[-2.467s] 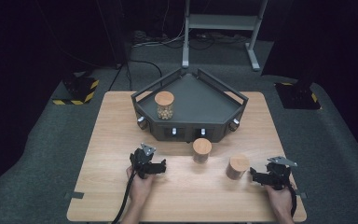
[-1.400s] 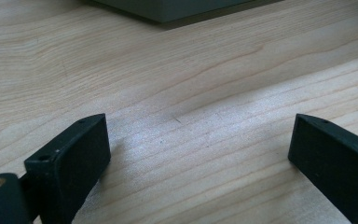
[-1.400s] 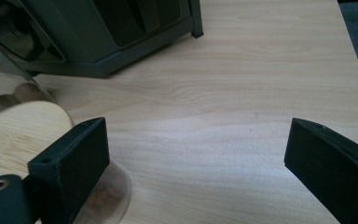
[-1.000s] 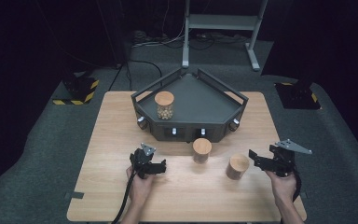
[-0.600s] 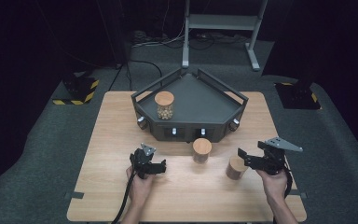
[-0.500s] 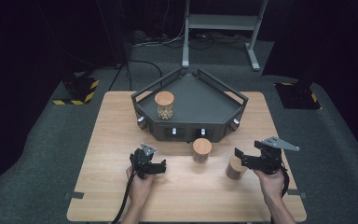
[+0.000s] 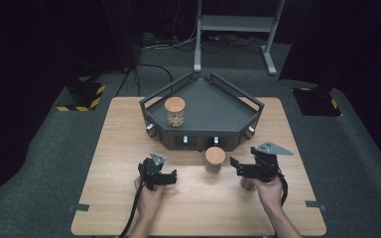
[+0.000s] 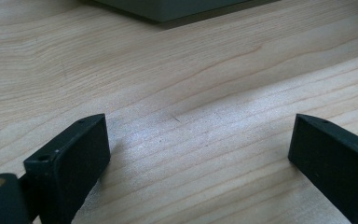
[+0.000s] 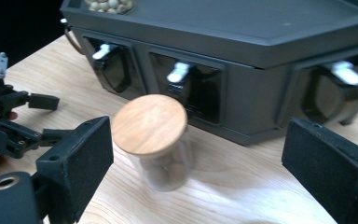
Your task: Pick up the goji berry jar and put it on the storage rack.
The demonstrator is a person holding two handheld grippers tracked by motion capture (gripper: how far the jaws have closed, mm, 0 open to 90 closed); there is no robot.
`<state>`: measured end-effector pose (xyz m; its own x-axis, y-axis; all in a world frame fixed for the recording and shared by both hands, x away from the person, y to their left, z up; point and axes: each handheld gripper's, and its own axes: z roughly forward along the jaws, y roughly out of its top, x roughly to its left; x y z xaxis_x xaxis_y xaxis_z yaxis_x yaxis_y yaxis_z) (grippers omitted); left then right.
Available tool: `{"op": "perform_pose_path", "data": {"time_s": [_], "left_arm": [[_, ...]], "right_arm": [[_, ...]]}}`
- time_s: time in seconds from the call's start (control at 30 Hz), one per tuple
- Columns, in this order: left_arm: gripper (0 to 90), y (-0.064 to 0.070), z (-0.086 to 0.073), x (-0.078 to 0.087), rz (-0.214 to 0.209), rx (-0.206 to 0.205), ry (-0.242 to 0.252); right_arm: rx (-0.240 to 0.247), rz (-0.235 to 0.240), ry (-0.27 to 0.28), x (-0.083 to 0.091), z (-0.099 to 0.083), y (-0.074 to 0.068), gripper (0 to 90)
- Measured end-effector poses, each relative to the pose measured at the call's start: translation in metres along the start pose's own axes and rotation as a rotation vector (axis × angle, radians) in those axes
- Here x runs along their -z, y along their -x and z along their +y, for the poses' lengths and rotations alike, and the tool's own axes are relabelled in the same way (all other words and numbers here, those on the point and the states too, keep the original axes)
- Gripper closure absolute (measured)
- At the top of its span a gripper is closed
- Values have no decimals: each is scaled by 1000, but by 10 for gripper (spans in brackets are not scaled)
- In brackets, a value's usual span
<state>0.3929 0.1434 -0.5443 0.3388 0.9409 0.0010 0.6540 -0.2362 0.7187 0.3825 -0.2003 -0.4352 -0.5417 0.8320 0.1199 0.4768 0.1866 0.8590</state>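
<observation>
From the high view, the right gripper (image 7: 239, 166) hovers low over the wooden table (image 7: 119, 134), near side, right of centre, jaws pointing left and spread apart. Just left of it stands a small jar (image 7: 215, 159) with a wooden lid, upright on the table, touching nothing, right in front of the dark angular tray (image 7: 228, 101). A second jar (image 7: 174, 111) sits up on the tray's left part. Under the right gripper a rounded tan shape peeks out; what it is, I cannot tell. The left gripper (image 7: 168, 177) rests near the table's near edge, left of centre, well apart from the small jar.

Left gripper view: both black jaws stand wide apart over bare wood grain, nothing between them, the tray's edge far off at the top.

Right gripper view: jaws wide apart, and the small jar (image 9: 154, 140) stands between them, closer to the left jaw, not touched. Behind it, the tray front with white-handled drawers (image 9: 181, 71). The left gripper (image 9: 42, 116) shows at far left.
</observation>
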Motion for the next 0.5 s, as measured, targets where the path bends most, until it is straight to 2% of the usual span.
{"op": "perform_pose_path", "data": {"time_s": [0.5], "left_arm": [[54, 0, 0, 0, -3, 0, 0]], "right_arm": [[37, -4, -58, -40, 6, -36, 102]]}}
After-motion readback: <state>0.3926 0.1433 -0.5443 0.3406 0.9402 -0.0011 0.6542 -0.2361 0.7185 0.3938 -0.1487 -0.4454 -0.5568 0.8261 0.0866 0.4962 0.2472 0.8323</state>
